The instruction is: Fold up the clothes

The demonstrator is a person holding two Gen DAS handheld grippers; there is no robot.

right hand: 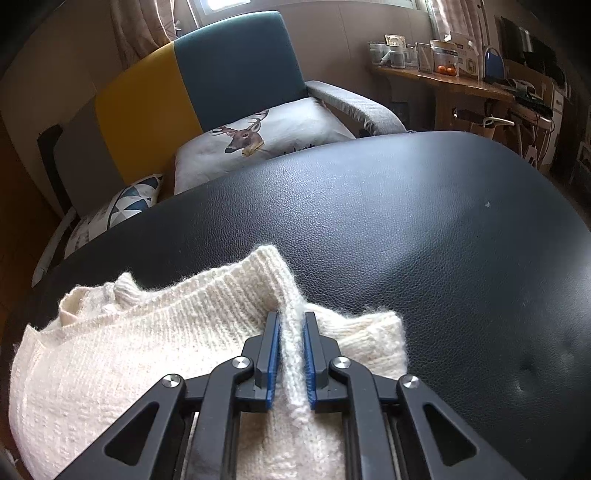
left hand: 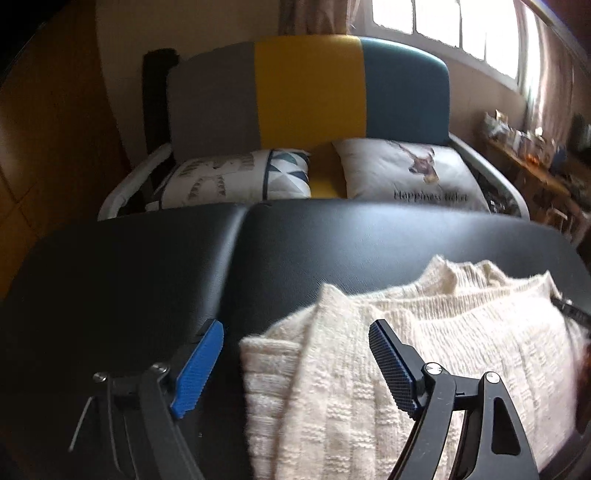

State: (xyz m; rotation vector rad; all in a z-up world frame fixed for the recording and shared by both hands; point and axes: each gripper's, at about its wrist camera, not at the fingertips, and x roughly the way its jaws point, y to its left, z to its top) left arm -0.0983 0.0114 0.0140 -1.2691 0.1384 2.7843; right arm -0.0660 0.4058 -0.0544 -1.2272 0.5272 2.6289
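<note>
Pinching a ridge of the cream knit sweater (right hand: 147, 350), the right gripper (right hand: 291, 354) holds its right edge. Left gripper (left hand: 295, 369) stands wide, unloaded, straddling the sweater's left edge on the black padded table (left hand: 129, 277).

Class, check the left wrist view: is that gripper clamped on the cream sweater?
No: the left gripper stands wide open over the sweater.

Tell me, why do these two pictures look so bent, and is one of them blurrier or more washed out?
Left wrist view: the window is blown out white, the cream sweater looks slightly smeared, and the black table bulges. Right wrist view: sharper, knit stitches show, the table edge curves strongly, and the corners go dark.
</note>
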